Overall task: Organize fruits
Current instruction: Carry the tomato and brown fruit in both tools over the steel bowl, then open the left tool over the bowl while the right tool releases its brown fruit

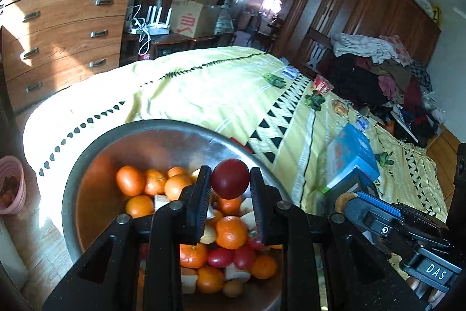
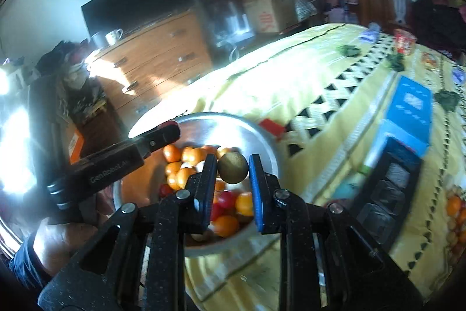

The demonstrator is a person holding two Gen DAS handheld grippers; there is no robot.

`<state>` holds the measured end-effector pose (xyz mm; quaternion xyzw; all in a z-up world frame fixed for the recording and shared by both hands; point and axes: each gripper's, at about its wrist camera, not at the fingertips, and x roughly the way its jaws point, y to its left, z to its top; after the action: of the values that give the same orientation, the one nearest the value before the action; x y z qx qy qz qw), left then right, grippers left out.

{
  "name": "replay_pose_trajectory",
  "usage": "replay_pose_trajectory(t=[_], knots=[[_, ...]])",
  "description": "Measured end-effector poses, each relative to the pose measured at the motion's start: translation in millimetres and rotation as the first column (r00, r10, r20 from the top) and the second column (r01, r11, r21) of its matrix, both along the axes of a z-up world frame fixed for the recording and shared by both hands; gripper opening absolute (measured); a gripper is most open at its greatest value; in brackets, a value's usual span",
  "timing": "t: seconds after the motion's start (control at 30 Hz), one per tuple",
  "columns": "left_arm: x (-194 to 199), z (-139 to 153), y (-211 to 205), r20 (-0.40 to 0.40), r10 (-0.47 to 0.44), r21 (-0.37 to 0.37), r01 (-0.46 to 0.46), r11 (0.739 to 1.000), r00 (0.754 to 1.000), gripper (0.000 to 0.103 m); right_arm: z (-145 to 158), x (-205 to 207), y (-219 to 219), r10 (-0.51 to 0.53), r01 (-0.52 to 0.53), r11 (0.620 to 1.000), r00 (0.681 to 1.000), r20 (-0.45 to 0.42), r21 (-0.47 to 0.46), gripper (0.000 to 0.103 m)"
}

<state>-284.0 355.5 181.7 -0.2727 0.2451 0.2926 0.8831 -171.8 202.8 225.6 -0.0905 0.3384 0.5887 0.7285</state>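
Observation:
A steel bowl point(image 1: 87, 165) sits at the near edge of a bed and holds several oranges point(image 1: 231, 232), small red tomatoes point(image 1: 220, 257) and pale fruit pieces. My left gripper point(image 1: 230, 179) is shut on a dark red tomato point(image 1: 230, 178) and holds it above the bowl. My right gripper point(image 2: 233, 168) is shut on a round brownish-green fruit point(image 2: 233, 167), held above the bowl point(image 2: 262, 142). The right gripper also shows at the lower right of the left wrist view point(image 1: 349, 203). The left gripper's body crosses the left of the right wrist view point(image 2: 116, 162).
The bed has a yellow patterned cover point(image 1: 204, 89). A blue box point(image 1: 352, 156) and a black divided tray point(image 2: 390, 188) lie right of the bowl. A pink basket point(image 1: 11, 185) stands on the floor at left. A wooden dresser point(image 1: 64, 40) stands behind.

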Motion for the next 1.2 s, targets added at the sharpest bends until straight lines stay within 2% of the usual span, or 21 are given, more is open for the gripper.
replay_pose_trajectory(t=[0.13, 0.23, 0.63, 0.7, 0.77, 0.97, 1.03, 1.1, 1.2], knots=[[-5, -28, 15, -0.052, 0.009, -0.051, -0.012, 0.999, 0.999, 0.026, -23, -16, 28, 0.043, -0.044, 0.997, 0.999, -0.019, -0.062, 0.023], [-8, -38, 19, -0.060, 0.010, -0.071, -0.015, 0.997, 0.998, 0.026, -36, -20, 39, 0.053, -0.055, 0.992, 0.998, -0.021, -0.110, 0.023], [-13, -44, 27, -0.053, 0.017, -0.095, -0.022, 0.995, 0.998, 0.026, -39, -24, 51, 0.050, -0.048, 0.986, 0.999, 0.006, -0.159, 0.024], [-14, -44, 28, -0.053, 0.019, -0.100, -0.024, 0.995, 0.998, 0.030, -41, -24, 52, 0.048, -0.046, 0.985, 0.999, 0.006, -0.163, 0.024], [-15, -43, 28, -0.048, 0.026, -0.099, -0.030, 0.995, 0.999, 0.045, -42, -24, 53, 0.047, -0.046, 0.985, 0.999, 0.003, -0.164, 0.024], [-13, -42, 26, -0.061, 0.030, -0.090, -0.036, 0.995, 0.998, 0.055, -39, -23, 52, 0.040, -0.040, 0.987, 0.999, 0.002, -0.158, 0.024], [-13, -42, 26, -0.066, 0.038, -0.087, -0.044, 0.995, 0.997, 0.057, -38, -22, 50, 0.038, -0.038, 0.988, 0.999, 0.001, -0.151, 0.033], [-12, -41, 26, -0.070, 0.047, -0.084, -0.053, 0.995, 0.996, 0.059, -34, -21, 46, 0.034, -0.033, 0.990, 0.999, 0.003, -0.134, 0.057], [-10, -37, 23, -0.073, 0.052, -0.073, -0.057, 0.996, 0.996, 0.061, -28, -20, 37, 0.025, -0.023, 0.993, 1.000, 0.014, -0.114, 0.060]])
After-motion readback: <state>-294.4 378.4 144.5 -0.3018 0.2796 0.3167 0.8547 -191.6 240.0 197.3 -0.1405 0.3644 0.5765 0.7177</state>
